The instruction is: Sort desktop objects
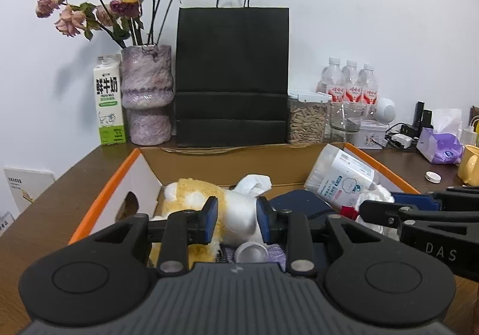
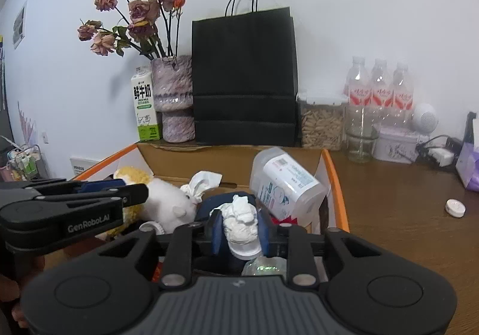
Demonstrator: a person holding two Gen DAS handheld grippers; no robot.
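Observation:
An open cardboard box (image 1: 209, 163) with orange rims holds a yellow and white plush toy (image 1: 197, 197), a crumpled tissue (image 1: 254, 183), a clear cotton-swab tub (image 1: 341, 176) and a small white cap (image 1: 251, 252). My left gripper (image 1: 237, 219) is closed around the plush toy's white part (image 2: 167, 203) inside the box. My right gripper (image 2: 239, 230) is shut on a small white plaster figurine (image 2: 241, 224) above the box (image 2: 335, 176); it enters the left wrist view from the right (image 1: 419, 215).
At the back stand a milk carton (image 1: 109, 101), a vase of dried roses (image 1: 146, 95), a black paper bag (image 1: 232, 77), a grain container (image 1: 307, 118), three water bottles (image 1: 348, 83), a glass jar (image 2: 360, 137) and a tin (image 2: 395, 143). A round white lid (image 2: 455, 207) lies on the desk at right.

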